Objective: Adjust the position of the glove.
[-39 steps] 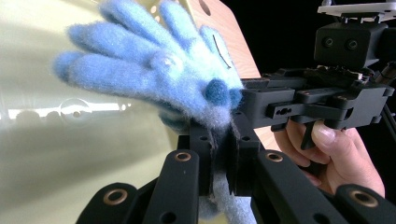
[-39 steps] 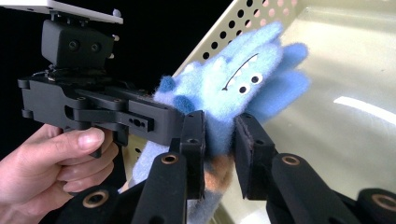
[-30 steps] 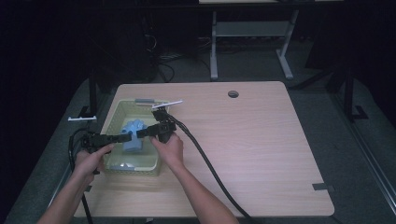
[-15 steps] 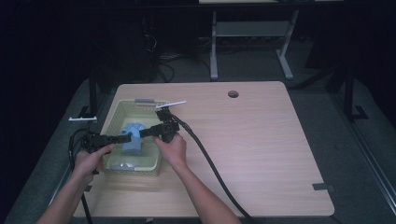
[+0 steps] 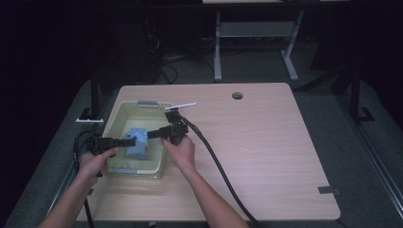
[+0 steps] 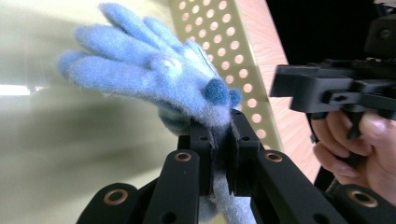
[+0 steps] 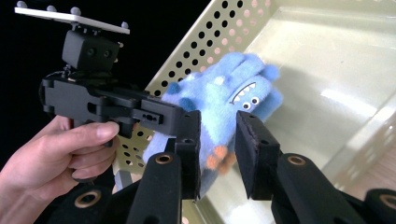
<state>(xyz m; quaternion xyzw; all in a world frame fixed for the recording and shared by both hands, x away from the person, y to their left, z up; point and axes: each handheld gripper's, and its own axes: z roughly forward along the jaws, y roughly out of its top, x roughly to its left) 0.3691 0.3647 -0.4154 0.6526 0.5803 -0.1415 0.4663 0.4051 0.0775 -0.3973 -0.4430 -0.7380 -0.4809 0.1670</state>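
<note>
A pale wooden bench (image 5: 266, 156) sits in a dark room, with a round hole (image 5: 237, 95) near its far edge and a grey floor (image 5: 366, 156) around it. At the left of the frame stands a yellow-green basket (image 5: 161, 156) with dotted holes. Over it hangs a fuzzy blue monster glove (image 6: 154, 79). The left gripper (image 6: 219, 154) has its fingers pinched tight on the glove. The right gripper (image 7: 217, 140) has its fingers a little apart, just been opening, with the glove between them. No writing shows.
</note>
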